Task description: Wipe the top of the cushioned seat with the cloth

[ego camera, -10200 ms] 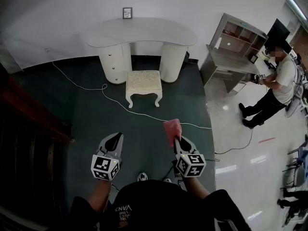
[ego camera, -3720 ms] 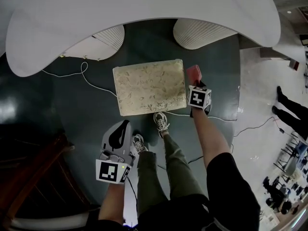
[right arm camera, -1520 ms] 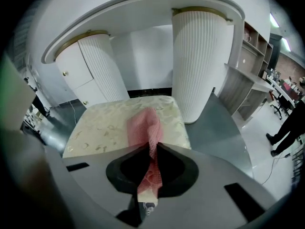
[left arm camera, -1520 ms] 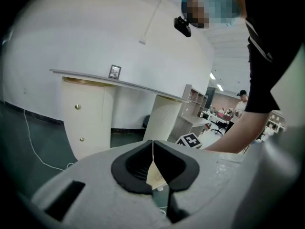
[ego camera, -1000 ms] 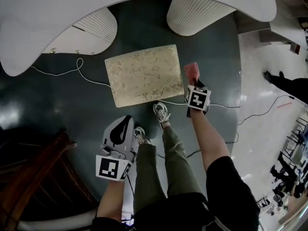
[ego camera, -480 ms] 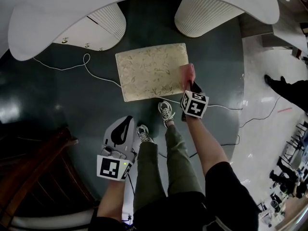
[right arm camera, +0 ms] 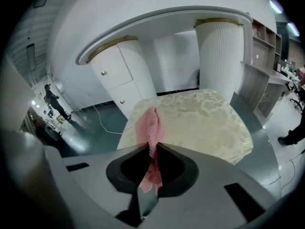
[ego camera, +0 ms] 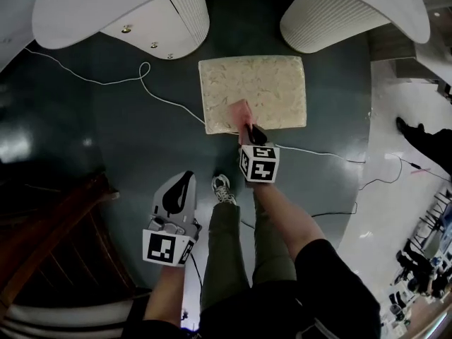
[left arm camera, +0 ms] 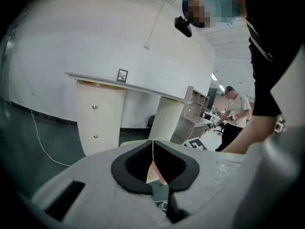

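**Materials and shapes.** The cream, rectangular cushioned seat (ego camera: 265, 90) has a padded top with a raised leaf-like pattern. In the right gripper view, the seat (right arm camera: 205, 120) shows rounded corners and a soft, slightly sunken surface. It stands on a dark green, glossy floor (ego camera: 99, 126). A white table with a curved top (ego camera: 78, 6) spans the 12 o'clock side. It is carried on a vertically ribbed white pedestal (ego camera: 332, 20) and a drawer unit with small round knobs (ego camera: 152, 30). A thin white cable (ego camera: 159, 94) loops across the floor at the seat's 9 o'clock side. The pink woven cloth (ego camera: 241, 111) is crumpled into a narrow fold.

**Tools.** The right tool (ego camera: 250, 128) is clamped on the cloth. In the right gripper view the tool (right arm camera: 153, 148) pinches the cloth (right arm camera: 149, 123) between its black pads. The free end projects over the seat's 7 o'clock corner. The left tool (ego camera: 185, 180) hangs over the floor at the 7 o'clock side, well apart from the seat. Its jaws (left arm camera: 153, 144) are pressed together with nothing between them.

**Limits of view.** It cannot be told whether the cloth touches the seat top. The seat legs are hidden. The table top is cut off at the frame edge.
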A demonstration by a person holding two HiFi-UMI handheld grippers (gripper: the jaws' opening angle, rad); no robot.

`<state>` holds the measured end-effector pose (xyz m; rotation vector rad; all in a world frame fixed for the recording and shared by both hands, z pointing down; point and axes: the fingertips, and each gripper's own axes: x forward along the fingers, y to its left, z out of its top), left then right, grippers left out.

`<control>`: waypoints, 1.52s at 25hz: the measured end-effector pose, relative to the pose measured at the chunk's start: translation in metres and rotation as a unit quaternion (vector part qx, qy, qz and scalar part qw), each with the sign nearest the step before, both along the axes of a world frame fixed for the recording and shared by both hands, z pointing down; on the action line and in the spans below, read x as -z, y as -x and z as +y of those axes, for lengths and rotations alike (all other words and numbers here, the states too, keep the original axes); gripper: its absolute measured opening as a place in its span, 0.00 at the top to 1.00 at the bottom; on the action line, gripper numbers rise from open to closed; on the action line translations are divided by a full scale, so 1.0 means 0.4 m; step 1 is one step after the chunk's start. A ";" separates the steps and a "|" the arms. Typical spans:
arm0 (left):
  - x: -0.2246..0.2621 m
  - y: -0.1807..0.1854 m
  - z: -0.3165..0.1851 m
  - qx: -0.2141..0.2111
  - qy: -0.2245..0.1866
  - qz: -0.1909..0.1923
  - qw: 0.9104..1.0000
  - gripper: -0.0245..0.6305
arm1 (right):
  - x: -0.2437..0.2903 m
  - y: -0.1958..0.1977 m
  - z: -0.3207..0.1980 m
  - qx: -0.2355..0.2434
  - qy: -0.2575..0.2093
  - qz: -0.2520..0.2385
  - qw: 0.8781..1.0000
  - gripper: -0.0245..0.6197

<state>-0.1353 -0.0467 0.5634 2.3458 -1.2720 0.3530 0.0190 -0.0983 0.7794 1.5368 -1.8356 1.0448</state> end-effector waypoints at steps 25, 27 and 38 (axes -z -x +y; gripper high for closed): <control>-0.037 0.081 0.034 -0.010 0.007 -0.006 1.000 0.93 | -0.076 0.030 0.017 0.015 0.025 0.051 0.998 0.91; -0.042 0.040 0.022 -0.022 0.009 -0.003 1.000 0.93 | -0.079 -0.064 0.020 -0.012 0.030 0.061 0.998 0.91; -0.052 -0.225 -0.071 -0.087 0.016 0.005 0.996 0.93 | -0.073 -0.516 0.039 -0.112 0.048 0.107 0.987 0.91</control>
